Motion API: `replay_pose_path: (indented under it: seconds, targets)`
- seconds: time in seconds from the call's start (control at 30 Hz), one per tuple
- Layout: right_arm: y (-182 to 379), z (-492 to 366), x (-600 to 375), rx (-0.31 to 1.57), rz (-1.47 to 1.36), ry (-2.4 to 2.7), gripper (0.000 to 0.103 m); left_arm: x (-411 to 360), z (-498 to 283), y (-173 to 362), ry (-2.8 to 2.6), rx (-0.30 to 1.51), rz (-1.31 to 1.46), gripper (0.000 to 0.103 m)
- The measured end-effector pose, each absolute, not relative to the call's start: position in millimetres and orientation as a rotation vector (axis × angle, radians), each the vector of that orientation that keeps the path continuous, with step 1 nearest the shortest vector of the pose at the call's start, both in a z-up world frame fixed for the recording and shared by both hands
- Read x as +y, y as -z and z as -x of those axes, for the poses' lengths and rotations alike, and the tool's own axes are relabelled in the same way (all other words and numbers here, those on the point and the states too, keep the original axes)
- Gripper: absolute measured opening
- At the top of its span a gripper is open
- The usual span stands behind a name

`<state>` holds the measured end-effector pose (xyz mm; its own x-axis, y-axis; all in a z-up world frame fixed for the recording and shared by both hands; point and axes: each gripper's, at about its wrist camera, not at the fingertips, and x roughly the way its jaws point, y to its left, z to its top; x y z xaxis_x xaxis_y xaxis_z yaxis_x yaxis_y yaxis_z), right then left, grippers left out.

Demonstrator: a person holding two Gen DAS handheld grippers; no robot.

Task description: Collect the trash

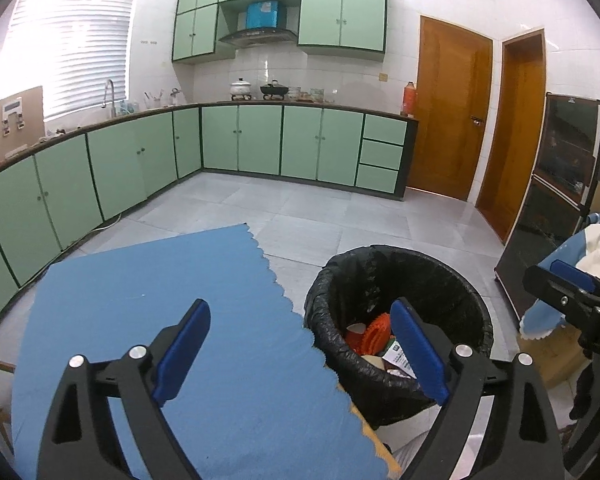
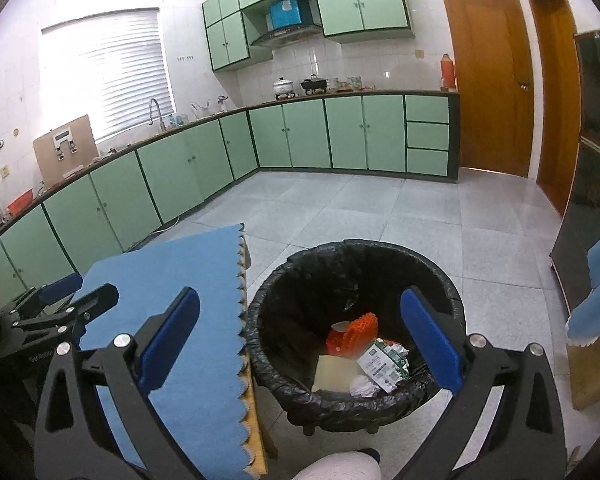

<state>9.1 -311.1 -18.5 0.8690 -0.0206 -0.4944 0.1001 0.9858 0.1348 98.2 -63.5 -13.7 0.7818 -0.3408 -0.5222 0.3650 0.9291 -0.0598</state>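
Note:
A round bin with a black liner [image 1: 380, 276] [image 2: 312, 288] stands on the tiled floor beside a table under a blue cloth [image 1: 160, 300] [image 2: 180, 272]. In it lie an orange plastic piece [image 1: 376, 332] [image 2: 356, 332], a green and white carton [image 2: 384, 362], crumpled white paper [image 2: 364, 386] and a beige sheet [image 2: 334, 372]. My left gripper [image 1: 299, 308] [image 2: 80, 290] hangs open and empty over the cloth's scalloped edge. My right gripper [image 2: 300, 294] [image 1: 556, 276] is open and empty above the bin's near rim.
Green base cabinets [image 1: 260, 140] run along the left and far walls. Two wooden doors [image 1: 448, 108] are at the back right. A dark glass cabinet [image 1: 556, 200] and a blue-draped thing [image 2: 596, 312] stand right of the bin. A person's knee [image 2: 336, 466] shows below.

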Motion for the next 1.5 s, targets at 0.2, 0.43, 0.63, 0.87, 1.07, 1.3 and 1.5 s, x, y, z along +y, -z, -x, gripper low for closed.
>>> replay_pose_path:
  seconds: [0.2, 0.43, 0.63, 0.87, 1.07, 1.3, 1.5]
  targets:
    - [6.7, 1.8, -296.8, 0.507, -0.145, 0.044, 0.098, -51.1, -83.4, 1.1, 0.373, 0.533, -0.027, 0.090]
    - [-2.7, 5.7, -293.0, 0.495, -0.149, 0.033, 0.098, -46.8, -75.3, -11.2, 0.366, 0.515, -0.025, 0.091]
    - [-7.3, 8.4, -286.0, 0.486, -0.139, 0.023, 0.098, -46.5, -69.2, -18.3, 0.362, 0.505, -0.025, 0.091]
    - [-8.3, 10.5, -285.4, 0.484, -0.133, 0.021, 0.098, -48.6, -65.7, -21.3, 0.365, 0.495, -0.029, 0.091]
    - [-8.4, 10.1, -285.1, 0.485, -0.131, 0.020, 0.098, -49.1, -65.8, -20.8, 0.361, 0.495, -0.033, 0.091]
    - [-6.2, 10.1, -282.1, 0.484, -0.121, 0.019, 0.098, -49.1, -64.9, -20.9, 0.360, 0.492, -0.035, 0.091]
    - [-5.3, 8.3, -278.9, 0.487, -0.115, 0.016, 0.098, -46.2, -65.2, -20.7, 0.358, 0.498, -0.033, 0.091]
